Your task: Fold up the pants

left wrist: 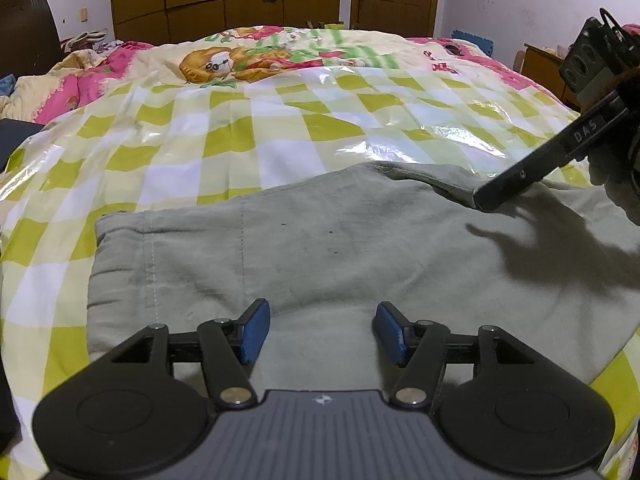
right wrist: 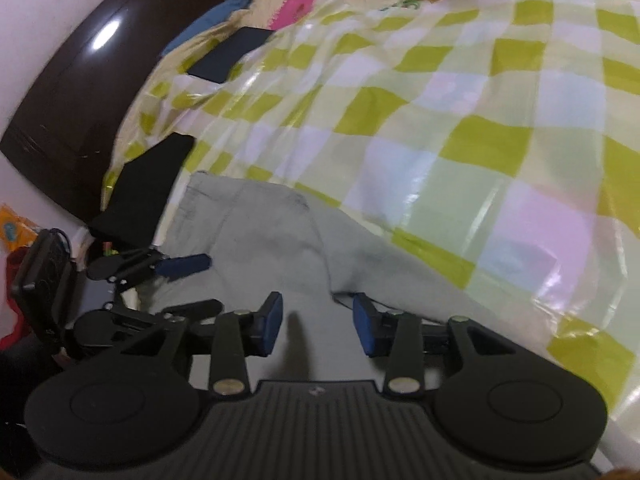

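Blue-padded jaws of the left gripper (left wrist: 320,332) stand spread above the grey pants (left wrist: 340,240), pinching nothing. Toward two o'clock, the right gripper (right wrist: 316,328) hangs with jaws apart, empty, over the same cloth, which lies flat on the checked sheet (left wrist: 240,128). Best to pinch both layers at the hem, evenly. No containers are visible.

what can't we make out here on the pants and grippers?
- Pants: near edge hidden behind the left gripper body in the left wrist view; right end cut off by the frame.
- Right gripper: its own view is motion-blurred; whether the pads touch cloth is unclear.
- Fold count: layers indistinguishable in either view.
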